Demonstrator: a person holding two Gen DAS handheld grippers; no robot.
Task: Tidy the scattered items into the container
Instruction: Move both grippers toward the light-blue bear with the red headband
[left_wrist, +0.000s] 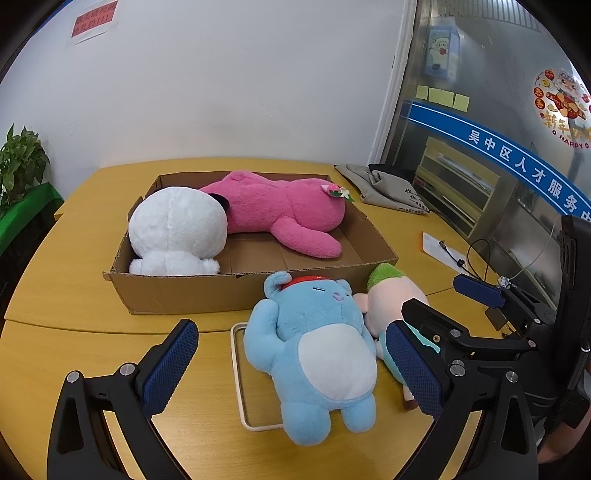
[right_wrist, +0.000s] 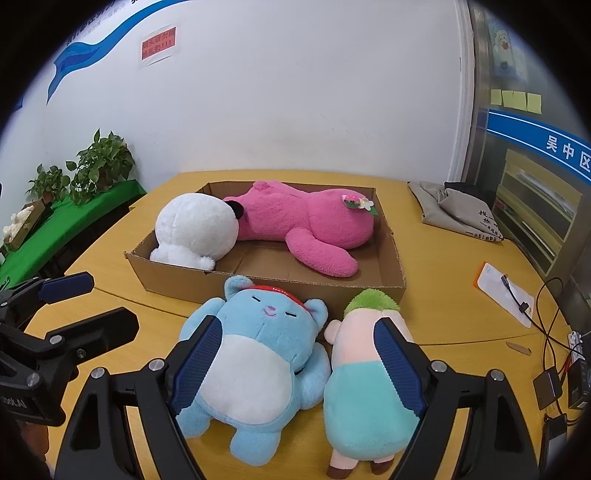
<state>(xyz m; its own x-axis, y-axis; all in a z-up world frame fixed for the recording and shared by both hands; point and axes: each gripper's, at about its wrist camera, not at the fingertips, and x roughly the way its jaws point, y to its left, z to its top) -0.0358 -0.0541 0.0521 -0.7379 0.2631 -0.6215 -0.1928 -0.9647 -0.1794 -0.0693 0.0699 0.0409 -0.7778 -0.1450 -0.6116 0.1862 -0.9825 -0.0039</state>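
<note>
Container: the shallow brown cardboard box (left_wrist: 236, 291) sits on my yellow wooden bench (left_wrist: 92, 354), open at the top.
In the box: a white round plush toy (left_wrist: 177, 229) lies at the left end, with a pink fuzzy plush bear (left_wrist: 280, 210) stretched out beside it and touching it.
Still out: a light blue plush bear with a white belly and red headband (right_wrist: 255, 362) lies on its back just in front of the box's near wall; a pink plush doll with green hair and a teal outfit (right_wrist: 365, 376) lies right beside it, touching.
Under the blue bear: a white-rimmed flat square tray (left_wrist: 236, 373) on the bench, partly covered.
My left tool (left_wrist: 291, 373): jaws spread wide, nothing pinched; the blue bear lies between the pads.
My right tool (right_wrist: 299, 358): jaws wide apart, hovering over both loose toys, gripping nothing.
Far right: a grey folded cloth bag (right_wrist: 454, 210) lies well apart from the box.
</note>
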